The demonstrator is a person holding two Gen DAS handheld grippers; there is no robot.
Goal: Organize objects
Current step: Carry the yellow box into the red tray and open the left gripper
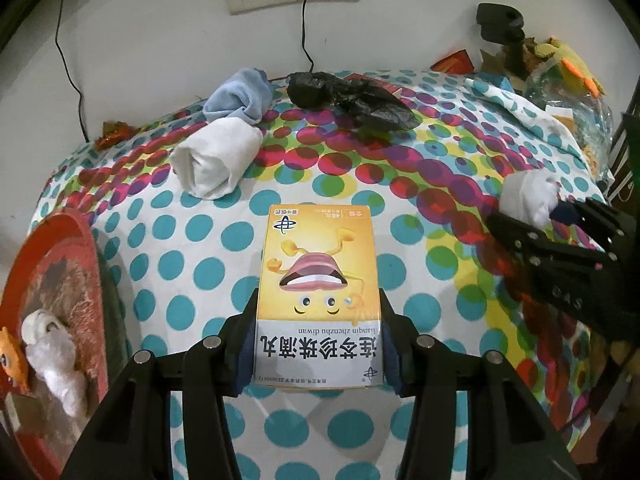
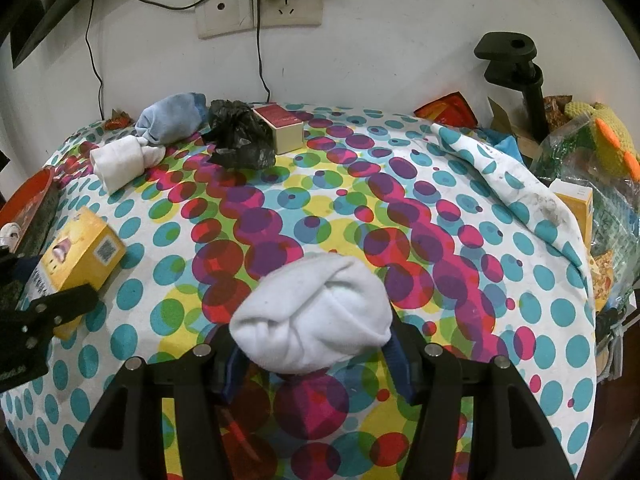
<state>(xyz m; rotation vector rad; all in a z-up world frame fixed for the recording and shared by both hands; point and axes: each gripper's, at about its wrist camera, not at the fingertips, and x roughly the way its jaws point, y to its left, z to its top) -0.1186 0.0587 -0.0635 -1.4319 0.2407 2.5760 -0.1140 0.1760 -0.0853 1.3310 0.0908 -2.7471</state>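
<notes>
My left gripper (image 1: 318,300) is shut on a yellow medicine box (image 1: 318,280) with a cartoon mouth on it, held above the dotted tablecloth (image 1: 192,264). The pads clamp the box's two long sides near its white end. My right gripper (image 2: 314,332) is shut on a rolled white sock (image 2: 316,316), which bulges out between the fingers just over the cloth. The right wrist view shows the box (image 2: 80,252) and left gripper (image 2: 40,292) at the far left. In the left wrist view the sock (image 1: 528,196) and right gripper (image 1: 540,212) are at the right.
At the back lie a white sock roll (image 1: 216,160), a blue sock roll (image 1: 240,96), a black plastic bag (image 1: 352,100) and a small red-topped box (image 2: 282,126). A red tray (image 1: 80,248) with a white plush toy (image 1: 52,356) sits left. Bags, a knitted toy (image 2: 608,136) and a black clamp (image 2: 516,64) crowd the right.
</notes>
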